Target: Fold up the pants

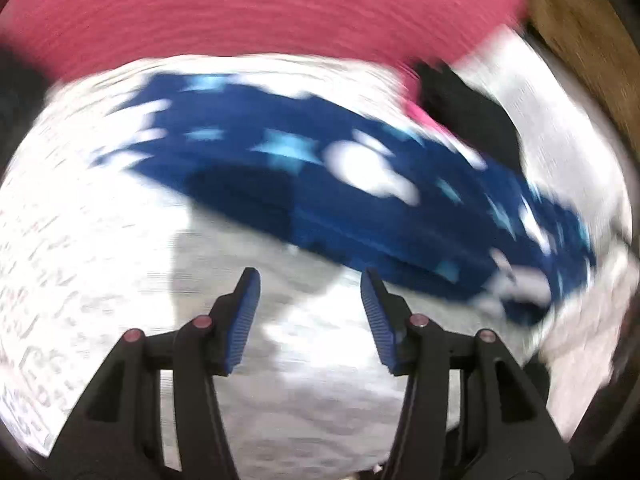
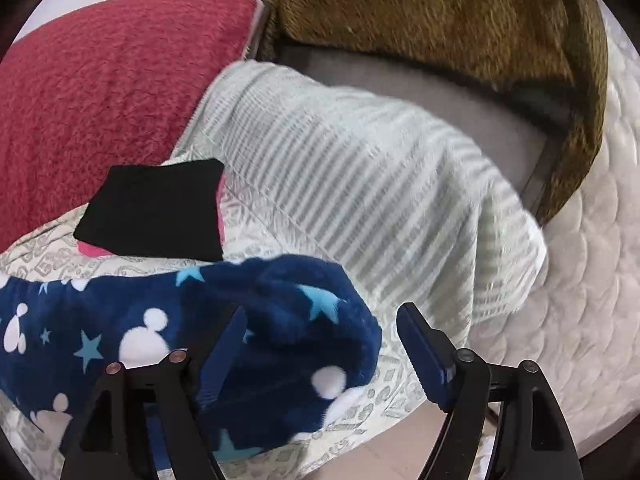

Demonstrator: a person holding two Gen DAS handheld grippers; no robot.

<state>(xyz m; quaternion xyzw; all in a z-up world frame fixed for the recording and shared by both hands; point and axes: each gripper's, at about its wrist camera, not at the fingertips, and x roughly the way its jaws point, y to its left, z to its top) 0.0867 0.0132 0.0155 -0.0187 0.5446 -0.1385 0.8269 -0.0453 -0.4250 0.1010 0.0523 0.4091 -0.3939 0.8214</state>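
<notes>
The pants (image 2: pixel 132 332) are dark blue fleece with white mouse heads and light blue stars. They lie bunched on a white patterned bedspread (image 2: pixel 280 232). In the blurred left wrist view the pants (image 1: pixel 320 184) stretch across the middle, ahead of my left gripper (image 1: pixel 310 292), which is open and empty above the bedspread (image 1: pixel 80 240). My right gripper (image 2: pixel 320 340) is open; the pants' folded end lies between its fingers, over the left finger (image 2: pixel 224 356), and the right finger (image 2: pixel 420 344) stands free.
A folded black garment (image 2: pixel 156 212) lies on a pink one (image 2: pixel 90 249) beyond the pants. A red blanket (image 2: pixel 100 80) covers the far left, a ribbed pale blanket (image 2: pixel 360 168) the middle, a brown fur throw (image 2: pixel 440 12) the far right. The mattress edge (image 2: pixel 580 280) is at right.
</notes>
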